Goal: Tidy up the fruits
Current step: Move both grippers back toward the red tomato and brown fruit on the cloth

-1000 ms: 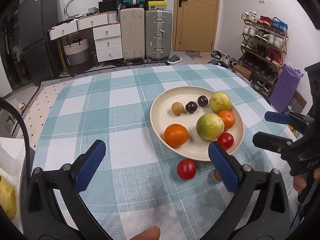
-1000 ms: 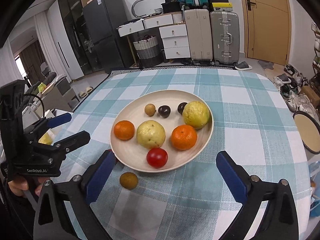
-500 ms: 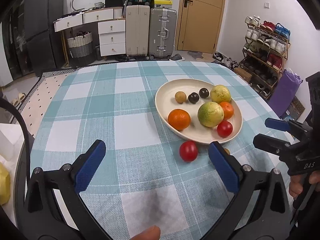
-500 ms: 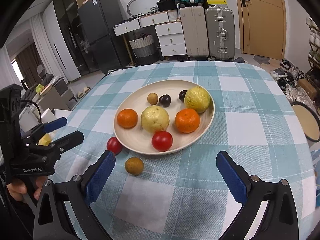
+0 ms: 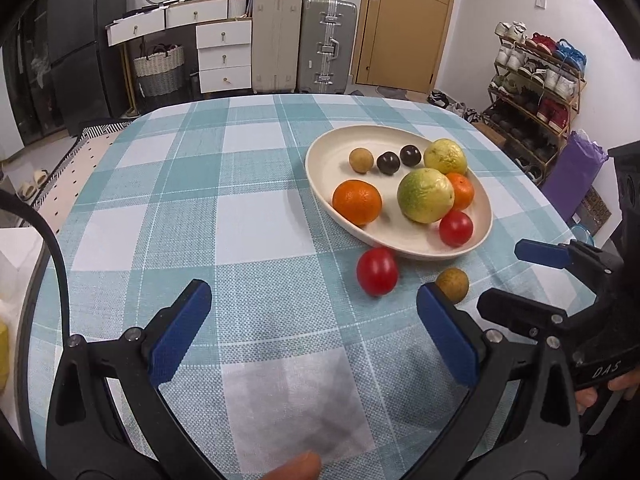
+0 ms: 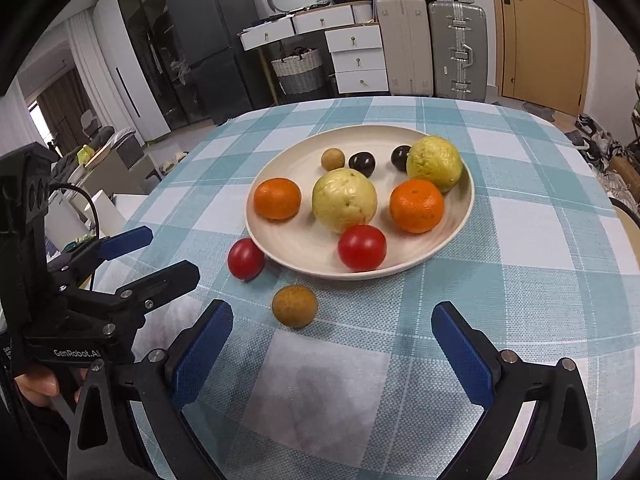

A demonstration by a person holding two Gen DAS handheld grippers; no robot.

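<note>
Plate (image 6: 448,240) sits on the table (image 6: 540,288), toward its far right in the left wrist view. In the plate: two guavas (image 6: 344,200), two oranges (image 6: 417,205), one tomato (image 6: 362,247) at the near edge, three small round fruits (image 6: 362,162) along the far side. Off the plate, on the cloth: a second tomato (image 6: 245,259) just beside the near rim, a small round fruit (image 6: 295,305) nearer the cameras, apart from both

Two near, low views sharing plate (image 5: 320,160)
</note>
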